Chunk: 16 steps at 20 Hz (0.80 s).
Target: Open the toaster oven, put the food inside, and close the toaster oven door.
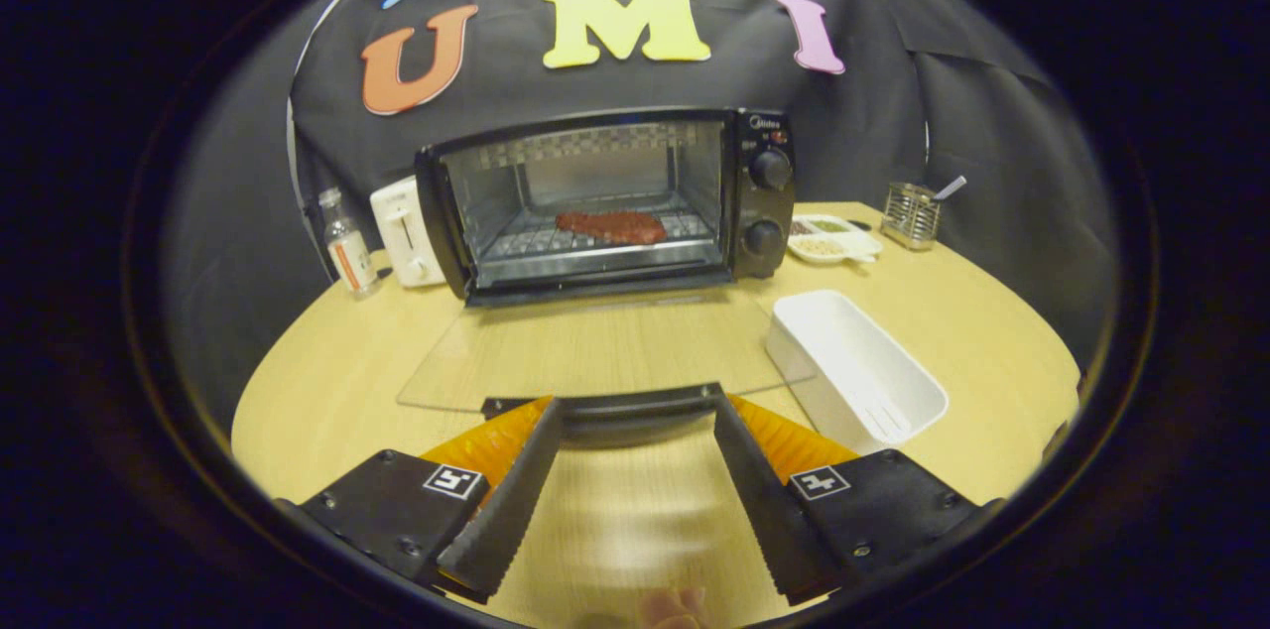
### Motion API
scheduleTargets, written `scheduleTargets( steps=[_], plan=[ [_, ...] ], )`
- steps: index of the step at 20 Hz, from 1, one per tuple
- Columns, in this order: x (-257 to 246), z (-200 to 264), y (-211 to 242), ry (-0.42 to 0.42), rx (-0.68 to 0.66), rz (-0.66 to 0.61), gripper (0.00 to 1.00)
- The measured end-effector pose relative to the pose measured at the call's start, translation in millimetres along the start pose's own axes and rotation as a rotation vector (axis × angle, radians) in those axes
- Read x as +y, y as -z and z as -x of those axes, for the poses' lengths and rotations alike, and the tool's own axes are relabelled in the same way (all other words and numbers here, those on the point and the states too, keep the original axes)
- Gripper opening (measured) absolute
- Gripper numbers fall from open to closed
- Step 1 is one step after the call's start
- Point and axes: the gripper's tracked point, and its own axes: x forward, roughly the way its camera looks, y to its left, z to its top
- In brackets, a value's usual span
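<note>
Now spread wide: claw [638,411], fingers apart and gripping nothing, tips just at the dark handle [615,404] on the front edge of the lowered glass door [595,351]. Straight ahead, beyond the door: toaster oven [605,197], open, with the reddish food [611,226] lying on the wire rack [536,242] inside. Just ahead and right of the fingers: empty white tray [855,366] on the wooden table [327,381]. Farther right, beside the oven: divided dish of seasonings [831,239] and metal holder [910,214]. Left of the oven: white toaster [405,232] and small bottle [347,247].
</note>
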Motion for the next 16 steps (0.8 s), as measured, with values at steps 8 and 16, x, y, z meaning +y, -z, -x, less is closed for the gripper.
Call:
scheduleTargets(
  steps=[8, 16],
  plan=[
    [8.8, -21.1, 15.1, -0.027, 0.064, 0.053, 0.97],
    [16.7, -18.6, 10.0, -0.059, 0.086, 0.036, 0.98]
  ],
)
